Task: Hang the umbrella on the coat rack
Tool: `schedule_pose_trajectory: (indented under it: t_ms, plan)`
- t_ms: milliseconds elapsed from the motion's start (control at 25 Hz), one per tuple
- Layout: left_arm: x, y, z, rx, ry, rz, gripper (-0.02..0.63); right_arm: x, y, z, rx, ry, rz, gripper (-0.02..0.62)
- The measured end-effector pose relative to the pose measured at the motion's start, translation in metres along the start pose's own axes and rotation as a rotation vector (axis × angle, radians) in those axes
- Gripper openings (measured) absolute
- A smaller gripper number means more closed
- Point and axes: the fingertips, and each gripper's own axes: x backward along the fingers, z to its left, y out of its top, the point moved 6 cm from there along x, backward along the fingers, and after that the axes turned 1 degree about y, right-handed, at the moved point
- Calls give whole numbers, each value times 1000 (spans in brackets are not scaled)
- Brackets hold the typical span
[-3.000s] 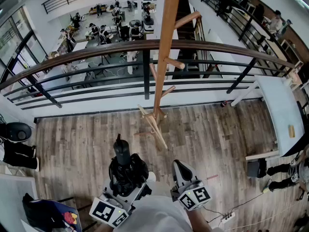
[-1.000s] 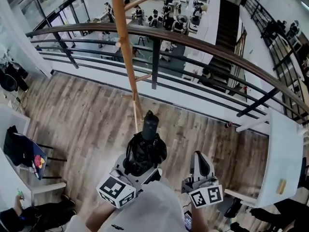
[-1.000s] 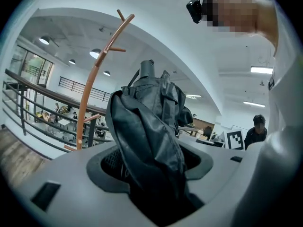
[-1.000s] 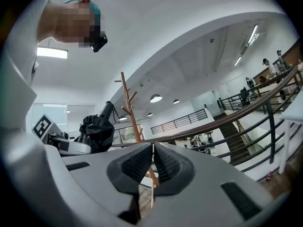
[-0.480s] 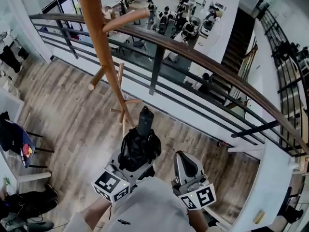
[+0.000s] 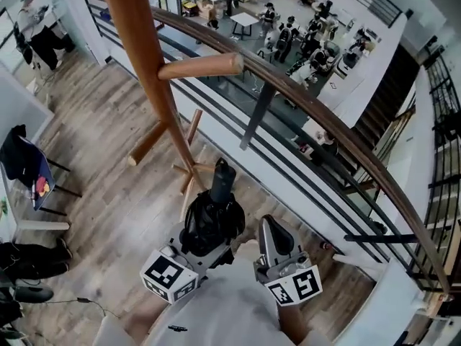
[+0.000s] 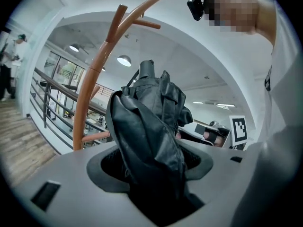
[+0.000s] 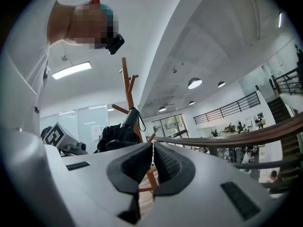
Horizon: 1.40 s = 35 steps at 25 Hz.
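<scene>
Folded black umbrella (image 6: pixel 214 220) is clamped in the left gripper (image 6: pixel 207 245) fingers, its long axis pointed away toward the coat rack (image 6: pixel 141 63) just ahead. The nearest peg (image 6: pixel 204 65) is judged above its tip. Right gripper (image 6: pixel 271 240) fingers are pressed together, empty, beside it.
</scene>
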Motion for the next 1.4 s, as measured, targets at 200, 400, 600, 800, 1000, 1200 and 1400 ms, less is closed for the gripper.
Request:
schedule_pose_trajectory:
  t_ms: [200, 400, 600, 800, 1000, 1200, 1400]
  plan:
    - [-17, 0, -9, 20, 129, -34, 293, -19, 6, -26, -15, 142, 48, 35]
    - [-38, -11, -28, 55, 246, -66, 293, -22, 8, -55, -23, 270, 105, 35]
    - [-60, -20, -41, 86, 360, -104, 293, -23, 5, -82, -13, 389, 151, 35]
    - [-81, -34, -61, 105, 448, -139, 293, -10, -1, -108, -22, 478, 182, 35]
    - [-94, -48, -65, 143, 504, -150, 293, -12, -13, -120, -47, 537, 219, 35]
    - [-103, -55, -70, 151, 549, -142, 293, -11, -17, -128, -66, 580, 232, 35]
    - [-105, -60, -62, 162, 576, -150, 293, -20, -20, -125, -79, 619, 247, 35]
